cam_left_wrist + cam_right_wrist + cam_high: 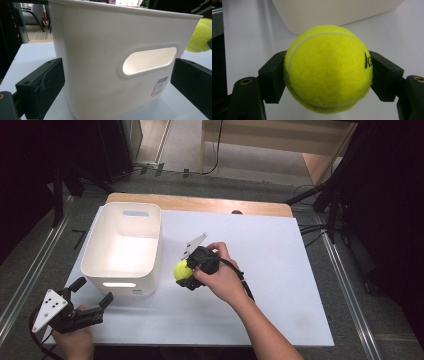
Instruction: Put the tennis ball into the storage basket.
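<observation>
Two black jaws of the right gripper (pixel 186 274) are clamped on a yellow tennis ball (pixel 182 270), one on each side at its widest part, and the ball sits just beside the right wall of the white bin (pixel 151 251), low against it and below the rim. The job in hand looks like dropping the ball into that bin. To do it well, the ball should be raised straight up until it clears the rim, carried over the open middle, and let go only there, low enough that it does not bounce out. The squeeze should stay even on the way; the fuzzy felt grips well, so a slip seems unlikely.

The left gripper (pixel 89 302) rests at the near left corner of the counter (pixel 280 285), jaws spread wide and holding nothing, aimed at the bin's near wall with its handle slot (pixel 149 60); it could steady the bin if needed.

White sheeting covers the counter, with a wooden edge at the back. Around it are grey floor, metal rails, cables and dark stands.
</observation>
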`<state>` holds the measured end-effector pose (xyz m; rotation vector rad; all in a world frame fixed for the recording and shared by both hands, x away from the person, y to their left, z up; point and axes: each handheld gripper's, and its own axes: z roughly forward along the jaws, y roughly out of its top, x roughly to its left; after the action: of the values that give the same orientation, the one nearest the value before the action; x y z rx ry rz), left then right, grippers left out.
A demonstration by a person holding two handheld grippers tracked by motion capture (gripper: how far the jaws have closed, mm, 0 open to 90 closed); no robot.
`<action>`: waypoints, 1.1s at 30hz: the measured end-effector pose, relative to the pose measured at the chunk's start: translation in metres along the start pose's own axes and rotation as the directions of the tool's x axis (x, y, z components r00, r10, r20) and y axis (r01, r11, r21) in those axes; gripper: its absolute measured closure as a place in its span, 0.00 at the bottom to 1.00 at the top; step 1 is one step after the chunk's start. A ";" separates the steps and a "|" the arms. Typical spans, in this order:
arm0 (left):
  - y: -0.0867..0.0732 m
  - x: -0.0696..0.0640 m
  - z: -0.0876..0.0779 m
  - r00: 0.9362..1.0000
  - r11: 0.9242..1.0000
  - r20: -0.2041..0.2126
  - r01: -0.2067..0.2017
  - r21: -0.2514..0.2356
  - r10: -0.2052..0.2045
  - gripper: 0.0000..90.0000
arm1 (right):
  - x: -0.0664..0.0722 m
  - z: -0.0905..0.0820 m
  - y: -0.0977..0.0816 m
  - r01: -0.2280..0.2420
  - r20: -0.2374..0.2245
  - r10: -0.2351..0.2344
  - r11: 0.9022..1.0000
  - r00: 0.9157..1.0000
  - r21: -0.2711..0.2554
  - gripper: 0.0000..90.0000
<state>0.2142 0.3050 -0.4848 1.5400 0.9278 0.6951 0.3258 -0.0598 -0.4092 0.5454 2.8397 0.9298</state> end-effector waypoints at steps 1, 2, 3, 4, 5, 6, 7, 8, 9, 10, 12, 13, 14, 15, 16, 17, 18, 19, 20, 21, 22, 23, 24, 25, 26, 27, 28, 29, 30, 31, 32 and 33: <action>0.000 0.000 0.000 1.000 1.000 0.000 0.000 0.000 0.000 0.00 | 0.000 0.000 0.001 0.004 0.003 -0.004 1.000 1.000 -0.004 0.26; 0.000 0.000 0.000 1.000 1.000 0.000 0.000 0.000 0.000 0.00 | 0.000 -0.001 0.003 -0.007 0.003 0.007 1.000 1.000 0.002 0.26; 0.000 0.000 0.000 1.000 1.000 0.001 -0.002 0.000 0.002 0.00 | -0.001 -0.001 0.004 0.008 -0.001 -0.008 1.000 1.000 -0.006 0.26; 0.000 0.000 0.000 1.000 1.000 0.001 -0.003 0.000 0.003 0.00 | -0.001 -0.002 0.005 0.012 -0.004 -0.012 1.000 1.000 -0.005 0.26; 0.000 0.000 0.000 1.000 1.000 0.001 -0.003 0.000 0.003 0.00 | 0.000 -0.003 0.006 0.005 -0.001 -0.005 1.000 1.000 -0.002 0.26; 0.000 0.000 0.000 1.000 1.000 0.001 -0.003 0.000 0.003 0.00 | -0.001 -0.003 0.007 0.019 -0.004 -0.019 1.000 1.000 -0.007 0.26; 0.000 0.000 0.000 1.000 1.000 0.001 -0.003 0.000 0.003 0.00 | -0.001 -0.004 0.009 0.013 -0.007 -0.013 1.000 1.000 -0.004 0.26; 0.000 0.000 0.000 1.000 1.000 0.001 -0.003 0.000 0.003 0.00 | -0.001 -0.004 0.010 0.017 -0.008 -0.017 1.000 1.000 -0.008 0.26; 0.000 0.000 0.000 1.000 1.000 0.002 -0.003 0.000 0.003 0.00 | -0.001 -0.005 0.011 0.022 -0.010 -0.022 1.000 1.000 -0.008 0.26; 0.000 0.000 0.000 1.000 1.000 0.002 -0.003 0.000 0.003 0.00 | -0.001 -0.005 0.012 0.019 -0.007 -0.019 1.000 1.000 -0.009 0.26; 0.000 0.000 0.000 1.000 1.000 0.001 -0.003 0.000 0.003 0.00 | -0.001 -0.006 0.014 0.017 -0.009 -0.017 1.000 1.000 -0.007 0.26; 0.000 0.000 0.000 1.000 1.000 0.001 -0.002 0.000 0.002 0.00 | -0.001 -0.006 0.015 0.024 -0.012 -0.024 1.000 1.000 -0.008 0.26; 0.000 0.000 0.000 1.000 1.000 0.001 -0.002 0.000 0.002 0.00 | -0.001 -0.007 0.016 0.016 -0.014 -0.016 1.000 1.000 -0.008 0.26; 0.000 0.000 0.000 1.000 1.000 0.001 -0.003 0.000 0.003 0.00 | -0.002 -0.007 0.017 0.030 -0.013 -0.030 0.999 0.999 -0.014 0.26; 0.000 0.000 0.000 1.000 1.000 0.002 -0.003 0.000 0.003 0.00 | -0.002 -0.007 0.018 0.037 -0.017 -0.037 0.999 0.999 -0.019 0.26; 0.000 0.000 0.000 1.000 1.000 0.002 -0.003 0.000 0.003 0.00 | -0.001 -0.008 0.019 0.021 -0.021 -0.021 1.000 1.000 -0.012 0.26; 0.000 0.000 0.000 1.000 1.000 0.002 -0.003 0.000 0.003 0.00 | -0.002 -0.008 0.020 0.025 -0.020 -0.025 1.000 0.999 -0.016 0.26; 0.000 0.000 0.000 1.000 1.000 0.002 -0.003 0.000 0.003 0.00 | -0.002 -0.008 0.021 0.037 -0.023 -0.037 0.999 0.999 -0.022 0.26; 0.000 0.000 0.000 1.000 1.000 0.002 -0.003 -0.001 0.003 0.00 | -0.002 -0.009 0.022 0.028 -0.021 -0.029 0.999 0.999 -0.019 0.26; 0.000 0.000 0.000 1.000 1.000 0.002 -0.003 0.000 0.003 0.00 | -0.002 -0.010 0.023 0.031 -0.023 -0.032 0.999 0.999 -0.014 0.26; 0.000 0.000 0.000 1.000 1.000 0.002 -0.003 0.000 0.003 0.00 | -0.002 -0.010 0.024 0.035 -0.022 -0.036 0.999 0.999 -0.019 0.26; 0.000 0.000 0.000 1.000 1.000 0.002 -0.003 -0.001 0.003 0.00 | -0.003 -0.010 0.026 0.047 -0.024 -0.048 0.998 0.999 -0.029 0.26; 0.000 0.000 0.000 1.000 1.000 0.002 -0.003 -0.001 0.003 0.00 | -0.002 -0.011 0.027 0.040 -0.023 -0.041 0.999 0.999 -0.024 0.26; 0.000 0.000 0.000 1.000 1.000 0.002 -0.003 0.000 0.003 0.00 | -0.002 -0.012 0.028 0.039 -0.027 -0.039 0.999 0.999 -0.027 0.26; 0.000 0.000 0.000 1.000 1.000 0.002 -0.003 -0.001 0.003 0.00 | -0.003 -0.012 0.029 0.048 -0.027 -0.049 0.998 0.998 -0.030 0.26; 0.000 0.000 0.000 1.000 1.000 0.002 -0.003 -0.001 0.003 0.00 | -0.003 -0.012 0.030 0.041 -0.026 -0.042 0.999 0.999 -0.034 0.26; 0.000 0.000 0.000 1.000 1.000 0.002 -0.003 -0.001 0.003 0.00 | -0.002 -0.013 0.031 0.032 -0.028 -0.033 0.999 0.999 -0.027 0.26; 0.000 0.000 0.000 1.000 1.000 0.003 -0.003 -0.001 0.003 0.00 | -0.003 -0.013 0.032 0.047 -0.026 -0.048 0.998 0.999 -0.033 0.26; 0.000 0.000 0.000 1.000 1.000 0.003 -0.002 -0.001 0.002 0.00 | -0.002 -0.013 0.033 0.043 -0.026 -0.044 0.998 0.999 -0.034 0.26; 0.000 0.000 0.000 1.000 1.000 0.003 -0.003 -0.001 0.003 0.00 | -0.003 -0.013 0.034 0.053 -0.025 -0.054 0.998 0.998 -0.036 0.26; 0.000 0.000 0.000 1.000 1.000 0.003 -0.002 0.000 0.002 0.00 | -0.002 -0.014 0.035 0.046 -0.028 -0.047 0.998 0.998 -0.031 0.26; 0.000 0.000 0.000 1.000 1.000 0.003 -0.002 0.000 0.002 0.00 | -0.003 -0.014 0.037 0.054 -0.029 -0.055 0.998 0.998 -0.037 0.26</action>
<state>0.2146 0.3048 -0.4847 1.5415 0.9237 0.6940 0.3365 -0.0411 -0.3762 0.4512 2.8425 0.9863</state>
